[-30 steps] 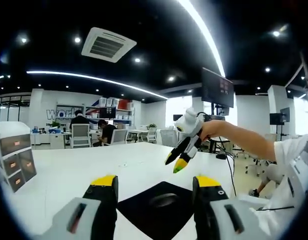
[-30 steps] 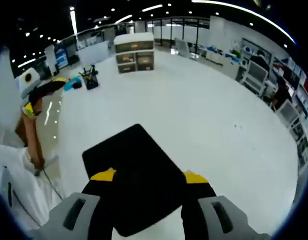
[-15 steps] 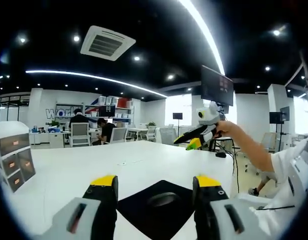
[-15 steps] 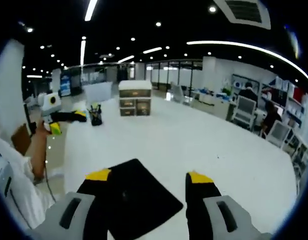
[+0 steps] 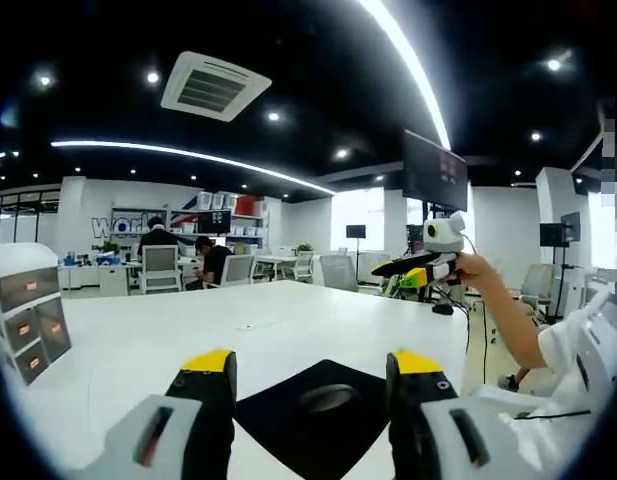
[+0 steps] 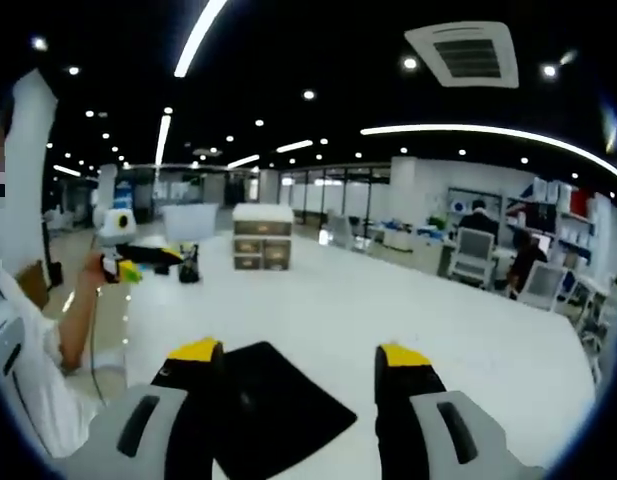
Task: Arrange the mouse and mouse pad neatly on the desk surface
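1. In the left gripper view, the left gripper (image 5: 310, 368) is held level over the near edge of the white desk (image 5: 138, 340), its yellow-tipped jaws standing wide apart with nothing between them.
2. Framed between those jaws, the black mouse pad (image 5: 318, 408) lies flat on the desk, with the dark mouse (image 5: 328, 398) sitting on it near its middle.
3. Off to the right of that view, the right gripper (image 5: 403, 272) is raised well above the desk at the end of an outstretched forearm, lying roughly level; its jaws look nearly together, and I cannot tell if they grip anything.
4. In the right gripper view, that gripper's own jaws (image 6: 298, 352) rise parted and empty, with the mouse pad (image 6: 278, 410) low between them, one corner pointing away.
5. To the left there, a hand (image 6: 93, 268) holds the left gripper (image 6: 168, 257) up beside a white sleeve.
6. Further down the desk stand a small drawer unit (image 6: 261, 237) and a dark pen holder (image 6: 189, 268).
7. Beyond is an open office: black ceiling with light strips and an air vent (image 5: 214, 86), a hanging monitor (image 5: 435, 176), and people seated at desks (image 5: 188, 262) in the distance.
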Motion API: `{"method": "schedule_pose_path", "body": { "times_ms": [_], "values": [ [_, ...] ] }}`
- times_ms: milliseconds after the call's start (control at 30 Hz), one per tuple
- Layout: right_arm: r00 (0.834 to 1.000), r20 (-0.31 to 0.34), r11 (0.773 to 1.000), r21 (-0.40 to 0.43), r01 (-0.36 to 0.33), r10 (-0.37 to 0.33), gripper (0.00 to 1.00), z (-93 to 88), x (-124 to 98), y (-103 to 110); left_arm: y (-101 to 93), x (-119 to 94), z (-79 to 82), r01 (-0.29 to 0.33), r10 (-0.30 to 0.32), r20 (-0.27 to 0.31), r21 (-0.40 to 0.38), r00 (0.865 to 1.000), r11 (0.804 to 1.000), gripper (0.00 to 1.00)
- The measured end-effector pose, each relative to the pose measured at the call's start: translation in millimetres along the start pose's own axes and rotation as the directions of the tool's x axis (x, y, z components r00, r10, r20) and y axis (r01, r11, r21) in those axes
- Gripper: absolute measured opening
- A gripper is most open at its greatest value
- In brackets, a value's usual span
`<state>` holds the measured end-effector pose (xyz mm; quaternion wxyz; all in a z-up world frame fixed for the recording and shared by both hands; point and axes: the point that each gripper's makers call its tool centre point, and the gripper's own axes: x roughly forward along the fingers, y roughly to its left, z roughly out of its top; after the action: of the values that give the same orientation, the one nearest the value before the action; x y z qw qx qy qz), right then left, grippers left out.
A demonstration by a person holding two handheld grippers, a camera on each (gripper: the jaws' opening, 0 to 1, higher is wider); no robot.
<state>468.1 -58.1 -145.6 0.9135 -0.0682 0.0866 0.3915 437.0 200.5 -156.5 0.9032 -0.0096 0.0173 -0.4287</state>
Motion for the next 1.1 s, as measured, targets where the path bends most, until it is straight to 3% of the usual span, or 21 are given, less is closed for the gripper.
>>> {"method": "schedule_pose_path", "body": {
  "times_ms": [267, 867, 1100],
  "values": [
    [0.999, 0.026, 1.0, 0.015, 0.024, -0.024, 0.6, -11.7, -18.5, 4.1, -2.8, 0.0, 0.4, 0.004, -0.004, 0.001, 0.004, 1.0, 1.0, 0.61],
    [0.987, 0.157, 0.999, 0.016, 0.032, -0.034, 0.63, -20.7, -53.4, 16.7, 8.2, -5.3, -1.8, -0.008, 0.008, -0.004, -0.007, 1.0, 1.0, 0.61],
    [0.987, 0.156, 0.999, 0.018, 0.045, -0.048, 0.63, -24.2, -55.6, 12.5, 10.0, -5.4, -1.6, -0.011, 0.011, -0.003, -0.004, 1.0, 1.0, 0.61]
  ]
}}
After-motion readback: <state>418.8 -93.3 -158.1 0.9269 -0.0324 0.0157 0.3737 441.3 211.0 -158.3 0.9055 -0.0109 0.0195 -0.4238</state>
